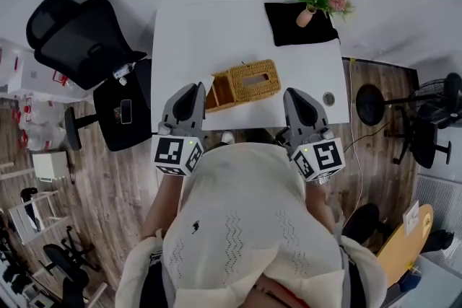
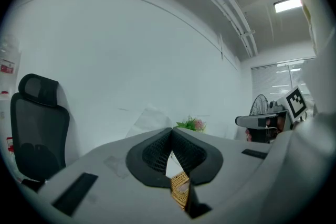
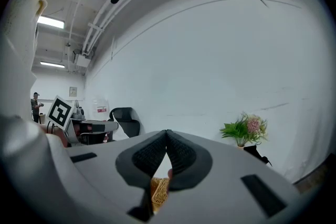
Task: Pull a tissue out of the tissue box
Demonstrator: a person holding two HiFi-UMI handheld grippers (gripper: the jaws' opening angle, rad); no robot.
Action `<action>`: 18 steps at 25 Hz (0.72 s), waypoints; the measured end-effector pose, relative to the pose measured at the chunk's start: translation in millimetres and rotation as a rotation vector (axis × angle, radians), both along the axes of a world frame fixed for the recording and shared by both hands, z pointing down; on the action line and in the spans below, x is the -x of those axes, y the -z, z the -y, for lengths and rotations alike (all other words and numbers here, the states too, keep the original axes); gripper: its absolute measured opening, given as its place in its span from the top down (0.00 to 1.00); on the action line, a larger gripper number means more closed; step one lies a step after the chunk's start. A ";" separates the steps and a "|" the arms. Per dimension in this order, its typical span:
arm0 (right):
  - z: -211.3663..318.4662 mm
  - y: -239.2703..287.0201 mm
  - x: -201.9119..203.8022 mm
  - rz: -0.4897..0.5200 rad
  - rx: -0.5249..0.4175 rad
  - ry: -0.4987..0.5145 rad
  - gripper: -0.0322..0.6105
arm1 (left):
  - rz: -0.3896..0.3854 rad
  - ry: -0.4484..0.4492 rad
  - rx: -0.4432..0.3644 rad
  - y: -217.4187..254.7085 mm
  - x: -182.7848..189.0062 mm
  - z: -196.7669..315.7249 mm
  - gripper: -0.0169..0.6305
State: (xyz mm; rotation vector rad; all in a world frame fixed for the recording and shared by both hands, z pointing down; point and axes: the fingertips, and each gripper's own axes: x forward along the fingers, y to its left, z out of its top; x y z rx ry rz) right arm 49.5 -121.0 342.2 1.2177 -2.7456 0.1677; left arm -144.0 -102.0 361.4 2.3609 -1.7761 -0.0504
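My L tongs and R tongs: both closed tip-to-tip, empty. Tissue box on table, ahead, between them; long axis approx. left-right. L tongs nearer, just beside its left end.

Showing coarse matt woven wicker on the tissue box, a smooth matt white table, a black cloth mat at one o'clock, grained wood floor at eight o'clock, and matt grey plastic with ribbed black pads on the left gripper and right gripper.
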 end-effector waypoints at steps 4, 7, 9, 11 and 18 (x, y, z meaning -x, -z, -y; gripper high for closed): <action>3.4 11.8 -3.4 0.013 -0.026 -0.003 0.95 | -0.004 0.009 -0.029 10.2 2.5 4.6 0.95; 5.7 19.7 -6.9 0.027 -0.038 -0.007 0.95 | -0.010 0.013 -0.046 16.4 3.9 7.5 0.95; 4.8 25.0 -9.6 0.037 -0.041 -0.009 0.95 | -0.012 0.013 -0.049 19.6 3.7 7.4 0.95; 3.9 30.9 -11.7 0.061 -0.038 -0.009 0.95 | -0.012 0.010 -0.054 22.9 2.9 7.5 0.95; 1.4 51.4 -7.6 0.149 -0.030 0.003 0.95 | -0.004 -0.009 -0.072 30.0 0.7 7.0 0.95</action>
